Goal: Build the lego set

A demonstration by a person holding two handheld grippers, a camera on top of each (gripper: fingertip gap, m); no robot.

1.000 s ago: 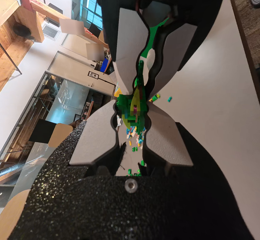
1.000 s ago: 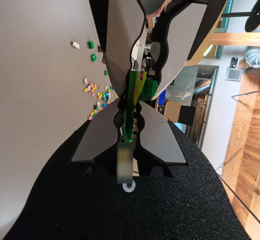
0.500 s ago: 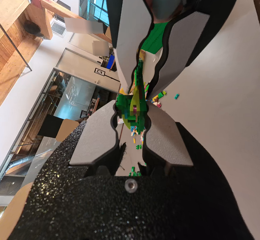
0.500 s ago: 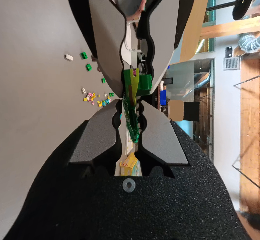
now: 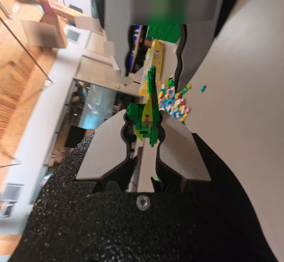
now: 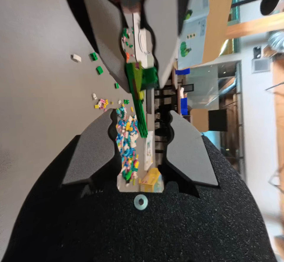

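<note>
1. Left gripper is clamped on the green lego build at its thick end, w/ the lime leaf piece and green block between the jaws; the build is held in the air above the grey table, not resting on it.
2. Loose bricks lie piled on the table below, yellow box beside them.
3. Right gripper is spread wide, empty; the build's thin plate end pokes toward its gap w/o touching.
4. Step, as I judge it: hand-over/regrip. Keep the left's clamp steady, don't twist; thin plates could pop apart.
5. Right should fetch the next brick from the pile, approaching square-on.
</note>
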